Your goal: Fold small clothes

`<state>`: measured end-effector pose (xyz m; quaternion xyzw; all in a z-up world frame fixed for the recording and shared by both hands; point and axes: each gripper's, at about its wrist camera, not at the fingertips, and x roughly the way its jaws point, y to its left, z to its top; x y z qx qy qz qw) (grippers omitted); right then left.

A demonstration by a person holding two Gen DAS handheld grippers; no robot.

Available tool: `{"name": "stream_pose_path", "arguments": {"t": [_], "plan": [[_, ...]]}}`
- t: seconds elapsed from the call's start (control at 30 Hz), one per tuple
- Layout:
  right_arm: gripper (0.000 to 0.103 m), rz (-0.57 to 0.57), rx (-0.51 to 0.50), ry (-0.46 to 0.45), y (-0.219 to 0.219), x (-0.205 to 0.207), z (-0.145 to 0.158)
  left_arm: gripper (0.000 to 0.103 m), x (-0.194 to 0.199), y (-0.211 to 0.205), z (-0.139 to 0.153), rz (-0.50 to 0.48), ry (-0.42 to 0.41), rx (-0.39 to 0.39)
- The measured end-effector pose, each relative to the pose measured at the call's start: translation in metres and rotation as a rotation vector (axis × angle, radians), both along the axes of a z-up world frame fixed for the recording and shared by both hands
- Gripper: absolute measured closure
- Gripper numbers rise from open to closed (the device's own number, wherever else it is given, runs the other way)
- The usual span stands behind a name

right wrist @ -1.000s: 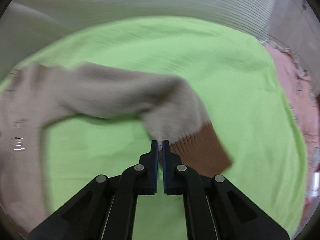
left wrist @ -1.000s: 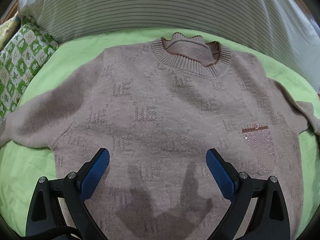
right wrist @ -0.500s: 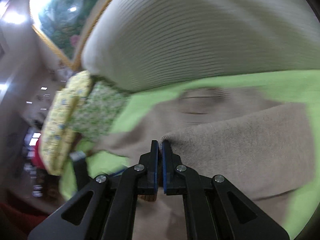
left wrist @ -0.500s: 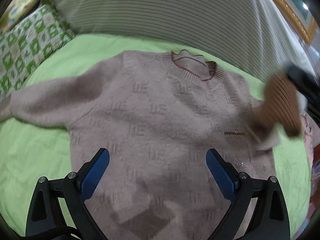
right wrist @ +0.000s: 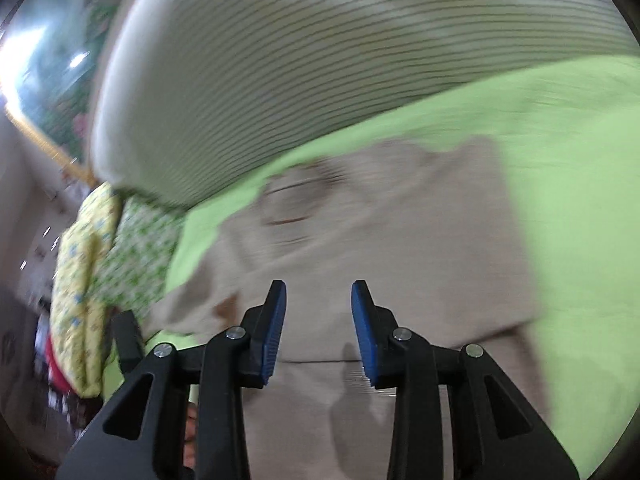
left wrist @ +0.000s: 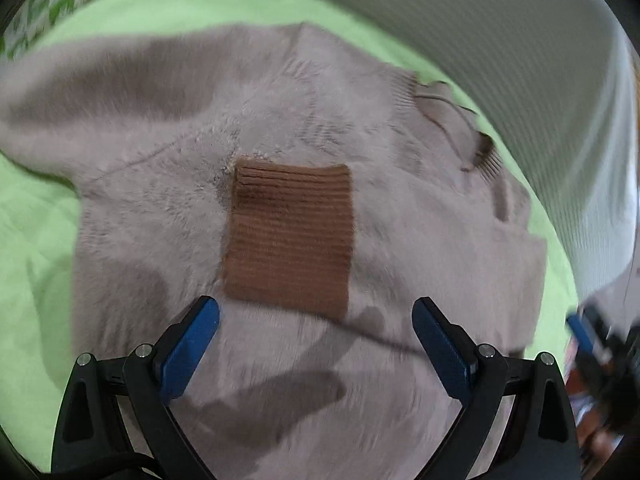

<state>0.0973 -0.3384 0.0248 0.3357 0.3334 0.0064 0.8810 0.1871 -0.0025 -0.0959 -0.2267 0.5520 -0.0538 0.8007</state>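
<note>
Left-wrist view first: nearest us, our left gripper [left wrist: 316, 316] has its two blue pads spread wide and empty above the one sweater [left wrist: 152, 216]. We count one brown ribbed cuff [left wrist: 290, 236], lying flat on the sweater's chest, its sleeve folded across the body; the other sleeve [left wrist: 100, 92] stretches out to the left. Beyond sits the ribbed collar [left wrist: 452, 120], then the green sheet [left wrist: 36, 216] under everything, and farthest a striped cushion [left wrist: 520, 40]. At the right edge we glimpse a blurred blue-tipped tool, likely our other gripper. From the right wrist, our right gripper [right wrist: 319, 300] has its pads apart, pinching nothing, over the sweater; beyond, at the left, are two patterned pillows [right wrist: 100, 256].
</note>
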Motion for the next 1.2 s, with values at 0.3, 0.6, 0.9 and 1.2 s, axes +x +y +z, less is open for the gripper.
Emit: {"name": "stream_pose_path", "arguments": {"t": [0.3, 0.6, 0.9, 1.2], "plan": [[0.068, -0.206, -0.018, 0.068, -0.068, -0.015, -0.024, 0.091, 0.026, -0.002, 0.010, 0.004, -0.123, -0.058], [0.058, -0.206, -0.072, 0.064, -0.072, 0.003, -0.029, 0.092, -0.018, 0.060, 0.053, 0.047, -0.274, -0.012], [0.050, -0.165, -0.162, 0.159, -0.071, 0.043, -0.057, 0.092, -0.023, 0.068, 0.040, 0.055, -0.244, -0.018], [0.097, -0.142, -0.240, 0.189, -0.092, 0.045, -0.048, 0.092, -0.008, 0.032, 0.041, -0.028, -0.275, -0.016]]}}
